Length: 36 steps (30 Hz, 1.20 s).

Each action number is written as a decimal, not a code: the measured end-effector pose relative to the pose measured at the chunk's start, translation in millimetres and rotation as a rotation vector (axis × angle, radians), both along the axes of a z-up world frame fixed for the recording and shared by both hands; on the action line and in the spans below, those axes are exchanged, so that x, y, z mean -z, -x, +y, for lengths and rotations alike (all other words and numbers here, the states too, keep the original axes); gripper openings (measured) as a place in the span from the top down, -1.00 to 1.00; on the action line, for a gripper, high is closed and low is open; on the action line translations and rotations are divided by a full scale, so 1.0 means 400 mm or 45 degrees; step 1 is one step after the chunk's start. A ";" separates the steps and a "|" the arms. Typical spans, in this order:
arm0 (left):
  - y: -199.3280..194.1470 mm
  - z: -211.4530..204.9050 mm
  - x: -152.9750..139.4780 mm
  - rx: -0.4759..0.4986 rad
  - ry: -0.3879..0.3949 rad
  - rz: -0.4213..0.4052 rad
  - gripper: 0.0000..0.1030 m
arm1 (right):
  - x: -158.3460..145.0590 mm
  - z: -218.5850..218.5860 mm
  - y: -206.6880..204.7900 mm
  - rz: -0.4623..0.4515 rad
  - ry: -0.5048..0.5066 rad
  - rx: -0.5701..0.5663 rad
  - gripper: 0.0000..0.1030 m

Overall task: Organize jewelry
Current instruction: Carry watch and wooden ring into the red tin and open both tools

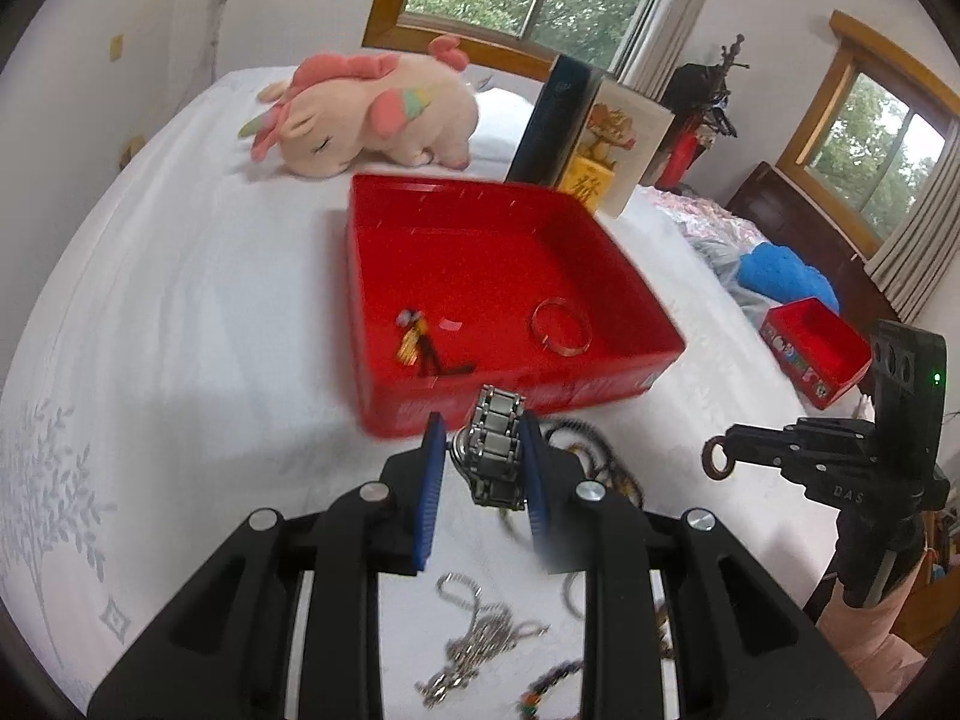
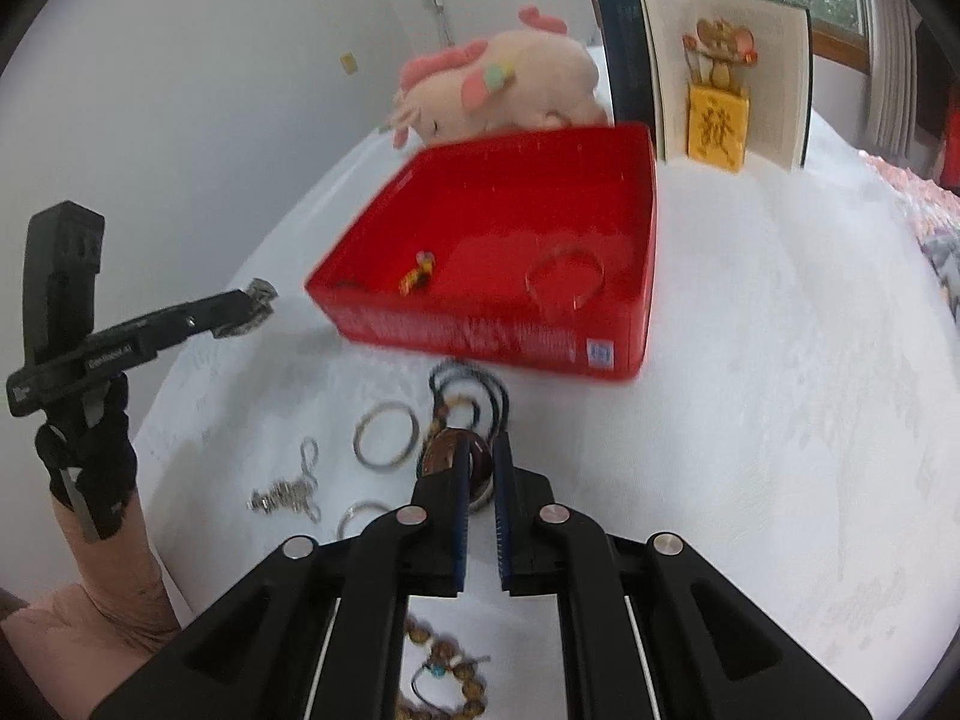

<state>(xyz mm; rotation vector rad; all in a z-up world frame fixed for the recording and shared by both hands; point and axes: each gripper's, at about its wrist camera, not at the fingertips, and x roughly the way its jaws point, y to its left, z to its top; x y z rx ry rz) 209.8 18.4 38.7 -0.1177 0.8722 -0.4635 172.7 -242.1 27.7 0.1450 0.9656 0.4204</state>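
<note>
My left gripper (image 1: 483,441) is shut on a silver link watch (image 1: 495,450) and holds it above the bed, just short of the red box (image 1: 384,276); it also shows in the right wrist view (image 2: 255,303). The red box (image 2: 636,222) holds a silver bangle (image 1: 559,333) and a small charm (image 1: 414,339). My right gripper (image 2: 480,459) is shut on a dark brown ring (image 2: 447,456), seen from the left wrist view (image 1: 717,459) raised to the right. Loose on the sheet lie a silver bangle (image 2: 387,435), a silver chain (image 2: 288,495), a cord necklace (image 2: 474,393) and a bead bracelet (image 2: 444,660).
A pink plush toy (image 1: 372,114) and an open book (image 1: 591,138) stand behind the red box. A smaller red box (image 1: 816,357) sits at the right on the bed, next to a blue cloth (image 1: 786,276). A wall is at the left.
</note>
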 end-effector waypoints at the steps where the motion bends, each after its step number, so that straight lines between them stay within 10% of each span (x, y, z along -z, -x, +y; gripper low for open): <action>1: -0.011 -0.008 -0.012 0.003 0.001 -0.008 0.55 | -0.009 -0.002 -0.009 -0.007 -0.004 0.000 0.86; 10: -0.171 -0.099 -0.034 0.027 -0.029 0.033 0.54 | -0.079 0.019 -0.200 -0.042 0.007 0.020 0.86; 22: -0.353 -0.156 0.091 -0.024 -0.096 0.181 0.54 | 0.069 0.067 -0.441 0.127 0.039 0.063 0.87; 36: -0.365 -0.148 0.101 -0.033 -0.091 0.174 0.30 | 0.089 0.060 -0.453 0.102 0.070 0.093 0.45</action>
